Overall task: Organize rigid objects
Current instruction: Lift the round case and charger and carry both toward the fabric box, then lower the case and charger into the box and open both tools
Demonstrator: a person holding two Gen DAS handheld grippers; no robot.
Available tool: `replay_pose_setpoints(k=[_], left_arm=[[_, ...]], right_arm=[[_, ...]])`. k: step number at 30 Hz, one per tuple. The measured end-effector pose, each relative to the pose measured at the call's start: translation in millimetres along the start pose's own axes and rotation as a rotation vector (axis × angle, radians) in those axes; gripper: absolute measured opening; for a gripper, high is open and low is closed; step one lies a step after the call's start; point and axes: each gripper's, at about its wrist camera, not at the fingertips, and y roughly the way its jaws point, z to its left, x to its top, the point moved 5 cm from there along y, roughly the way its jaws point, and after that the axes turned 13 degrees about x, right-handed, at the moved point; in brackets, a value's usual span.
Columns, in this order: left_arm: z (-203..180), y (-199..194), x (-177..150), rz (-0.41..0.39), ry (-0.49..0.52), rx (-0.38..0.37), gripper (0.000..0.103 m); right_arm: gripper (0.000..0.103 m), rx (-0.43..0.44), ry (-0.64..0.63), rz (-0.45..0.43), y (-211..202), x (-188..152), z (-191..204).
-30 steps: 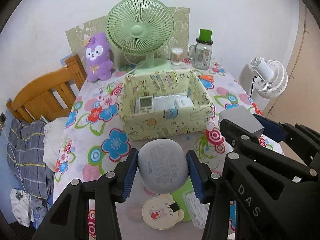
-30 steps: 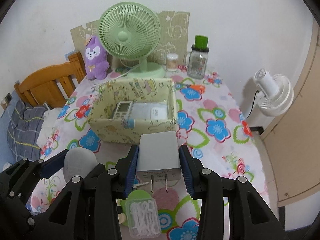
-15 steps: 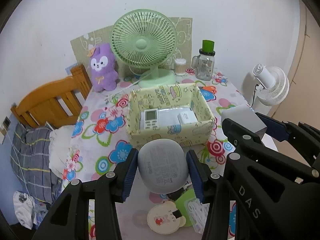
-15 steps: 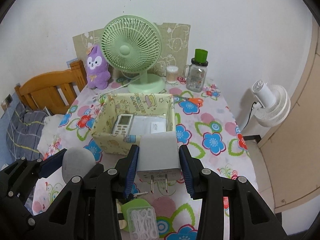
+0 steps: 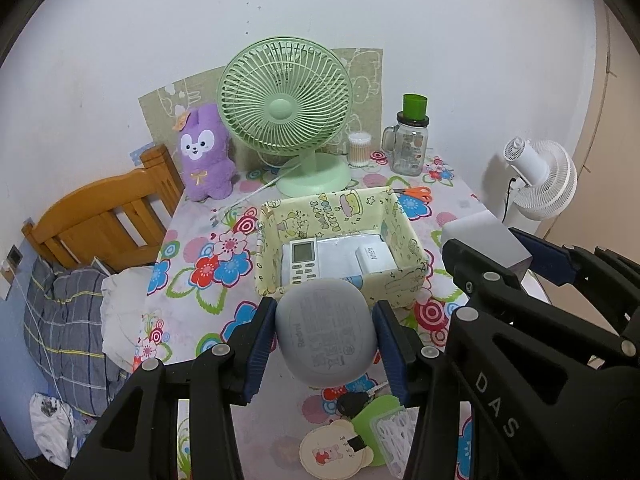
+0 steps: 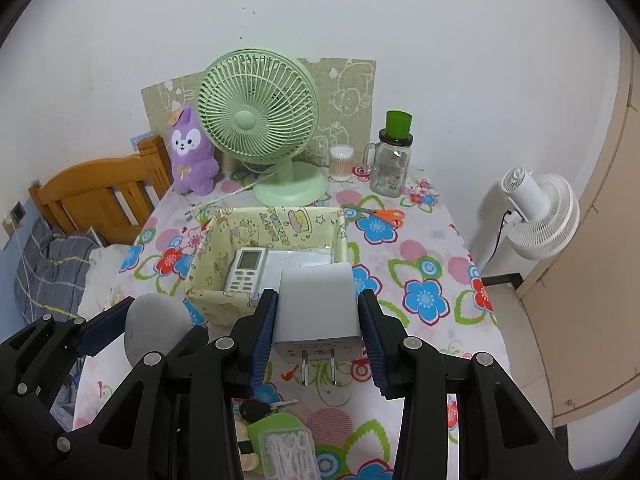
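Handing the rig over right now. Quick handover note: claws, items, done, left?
Left claw: shut on the grey earbud case, held above the table.
Right claw: shut on the white charger plug, prongs toward the camera, also off the table.
Yellow storage box: just ahead of both claws; already holds a remote, a small white adapter and a white packet.
Left: drop both held items in the box. A key, a floss pick box and orange scissors lie on the floral tablecloth.

Flower-print table point(image 6: 432, 256) — yellow box point(image 6: 208, 308), green fan point(image 6: 292, 188), purple plush point(image 6: 191, 156), jar point(image 6: 390, 168), scissors point(image 6: 386, 214), keys point(image 6: 260, 408).
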Motion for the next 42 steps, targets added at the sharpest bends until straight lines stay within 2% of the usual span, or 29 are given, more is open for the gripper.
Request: replay_pose_setpoints(k=[19, 32, 42], left_arm=[[2, 35, 33, 0.019, -0.023, -0.002, 0.051], [1, 72, 58, 0.032, -0.04, 0.009, 0.051], [-3, 106, 63, 0.063, -0.041, 0.024, 0.051]], right_arm=[[0.044, 0.003, -0.023, 0.025, 37, 36, -6], [0.044, 0.014, -0.009, 0.033, 77, 61, -16], [0.044, 0.035, -0.002, 0.062, 113, 68, -23]])
